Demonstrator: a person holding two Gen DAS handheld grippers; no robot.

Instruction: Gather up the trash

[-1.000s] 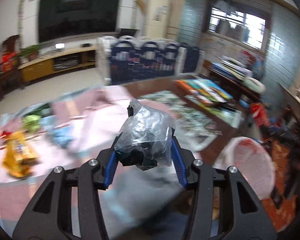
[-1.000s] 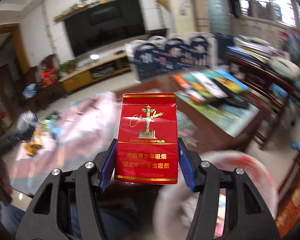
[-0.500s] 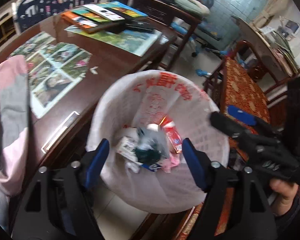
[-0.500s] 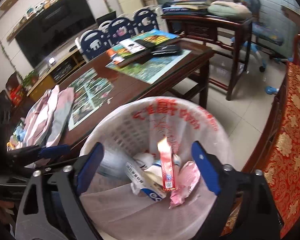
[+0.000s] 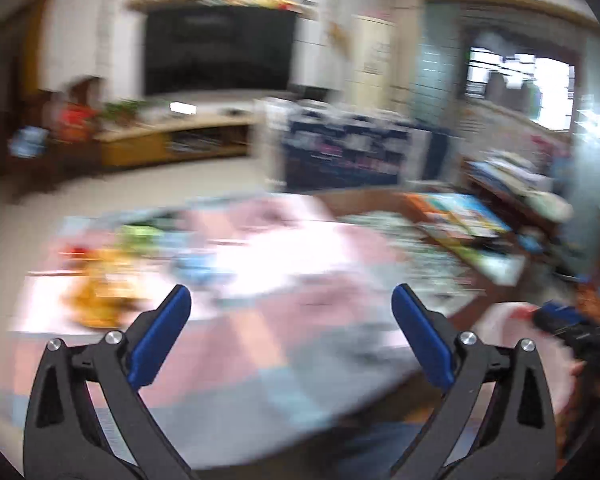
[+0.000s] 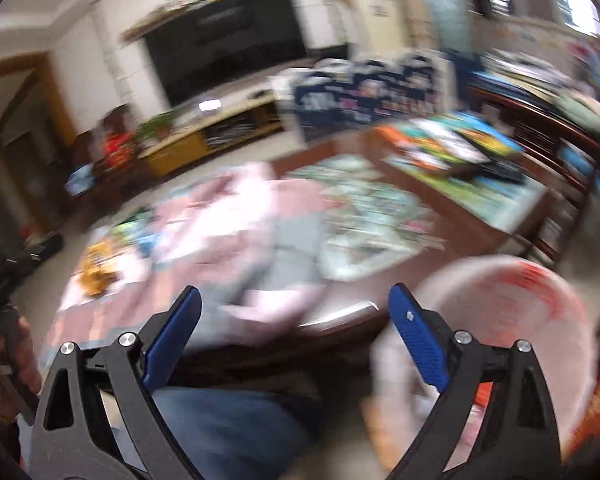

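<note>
Both tongs gape wide with nothing between them: left tongs (image 5: 286,300) just finished spreading, right tongs (image 6: 294,300) likewise. The bin (image 6: 540,320) sits low right beside the worktop (image 6: 480,216); yellow wrapper (image 5: 96,300) lies blurred on the worktop.

Round white mesh waste basket (image 6: 516,312) with red-printed plastic liner, standing upright just beside the dark wooden table (image 6: 452,216). Yellow crumpled snack wrapper (image 6: 94,274), blurred, lying on the table's far left end.

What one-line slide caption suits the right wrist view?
Right gripper, fingers just opened and empty, points over the cluttered table beside the lined trash basket.
</note>
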